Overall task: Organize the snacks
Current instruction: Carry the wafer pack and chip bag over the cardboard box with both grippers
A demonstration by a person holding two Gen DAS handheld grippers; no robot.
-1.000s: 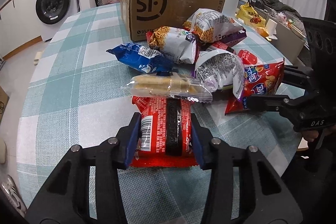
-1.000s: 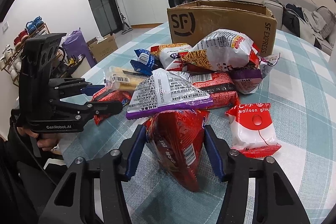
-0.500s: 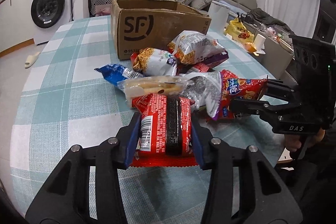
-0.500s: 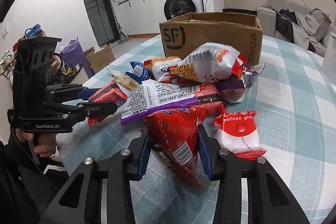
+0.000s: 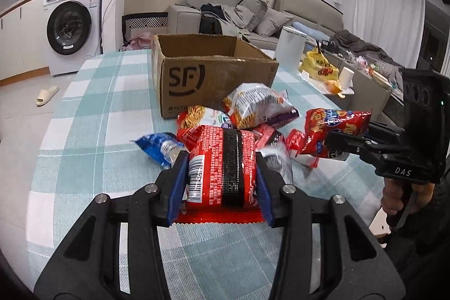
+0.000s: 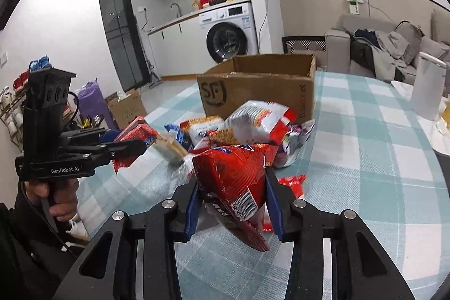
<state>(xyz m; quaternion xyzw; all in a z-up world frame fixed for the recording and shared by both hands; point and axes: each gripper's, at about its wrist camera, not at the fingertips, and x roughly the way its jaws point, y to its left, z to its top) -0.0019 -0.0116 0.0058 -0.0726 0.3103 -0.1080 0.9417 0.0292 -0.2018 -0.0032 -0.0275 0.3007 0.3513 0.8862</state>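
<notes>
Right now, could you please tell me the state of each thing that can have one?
left gripper: shut on the red pack, lifted.
right gripper: shut on the red bag, lifted.
box: open on top, upright.
blue pack: lying on the table.
washer: door shut.

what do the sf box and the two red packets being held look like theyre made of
SF box: brown corrugated cardboard, matte, with rough-cut top edges. Red packet in the left gripper and red bag in the right gripper: probably thin plastic film, glossy, crinkled, crimped seams.
</notes>
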